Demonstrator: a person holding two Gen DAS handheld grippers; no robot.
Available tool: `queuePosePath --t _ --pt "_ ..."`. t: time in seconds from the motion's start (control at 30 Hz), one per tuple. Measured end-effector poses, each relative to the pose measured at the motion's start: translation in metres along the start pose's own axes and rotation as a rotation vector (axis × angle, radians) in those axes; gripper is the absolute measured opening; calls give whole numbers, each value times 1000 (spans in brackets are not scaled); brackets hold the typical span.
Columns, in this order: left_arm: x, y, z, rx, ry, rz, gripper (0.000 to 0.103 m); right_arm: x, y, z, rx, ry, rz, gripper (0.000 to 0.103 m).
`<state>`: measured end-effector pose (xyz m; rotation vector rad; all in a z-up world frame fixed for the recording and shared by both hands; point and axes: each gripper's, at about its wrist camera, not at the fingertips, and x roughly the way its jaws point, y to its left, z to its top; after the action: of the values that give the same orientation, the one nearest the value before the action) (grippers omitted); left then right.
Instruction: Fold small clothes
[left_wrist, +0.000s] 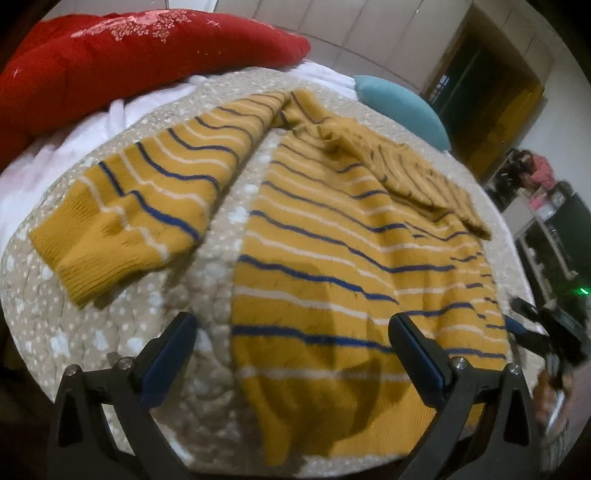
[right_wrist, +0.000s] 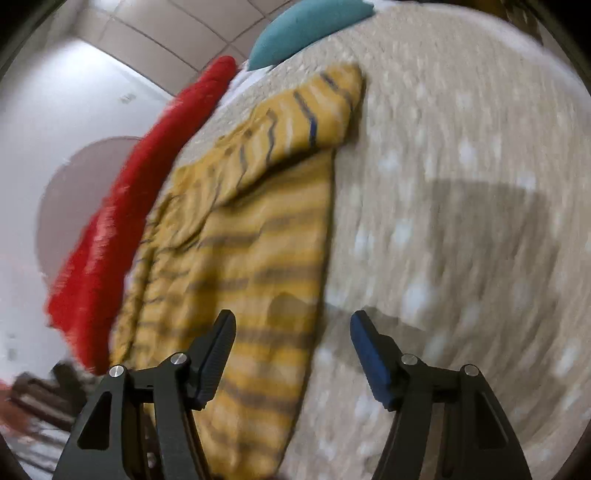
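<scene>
A mustard-yellow sweater (left_wrist: 332, 258) with blue and white stripes lies flat on the beige dotted bedspread (left_wrist: 214, 258). Its left sleeve (left_wrist: 140, 206) stretches out to the left; the right sleeve (left_wrist: 417, 173) is folded across the body. My left gripper (left_wrist: 293, 326) is open and empty, just above the sweater's hem. My right gripper (right_wrist: 291, 325) is open and empty above the sweater's right edge (right_wrist: 251, 258); that view is blurred. It also shows at the right edge of the left wrist view (left_wrist: 543, 325).
A red pillow (left_wrist: 129, 62) and a teal cushion (left_wrist: 402, 107) lie at the far side of the bed. White sheets (left_wrist: 55, 155) show at the left. Dark furniture (left_wrist: 554, 240) stands to the right beyond the bed edge.
</scene>
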<state>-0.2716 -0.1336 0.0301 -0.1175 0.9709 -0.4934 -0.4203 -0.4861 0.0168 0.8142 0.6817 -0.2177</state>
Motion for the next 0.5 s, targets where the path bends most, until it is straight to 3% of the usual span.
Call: queuePosePath --t 0.13,0.17,0.2,0.23,0.27,0.3,0.4,0.5 --pt "9 -10 4 3 8 59 101 14 29 -27 -78 -16 16 68" --pt "10 -11 5 11 14 97 87 20 34 -33 -92 -22 -2 67" --pt "10 -15 6 34 16 170 57 25 44 -41 -137 -43 -60 56" --pt "10 -18 7 51 17 197 46 28 50 -43 -180 -48 -106 33" --pt "7 -19 10 55 30 202 36 30 51 -43 -192 -38 -109 21" --pt "4 -18 13 43 39 199 15 27 45 -40 -161 -17 -54 10" --pt "-12 -12 13 -8 63 151 5 6 32 -38 -112 -26 -29 9" --pt "-30 -12 -1 -11 50 155 5 -22 25 -47 -118 -48 -46 9"
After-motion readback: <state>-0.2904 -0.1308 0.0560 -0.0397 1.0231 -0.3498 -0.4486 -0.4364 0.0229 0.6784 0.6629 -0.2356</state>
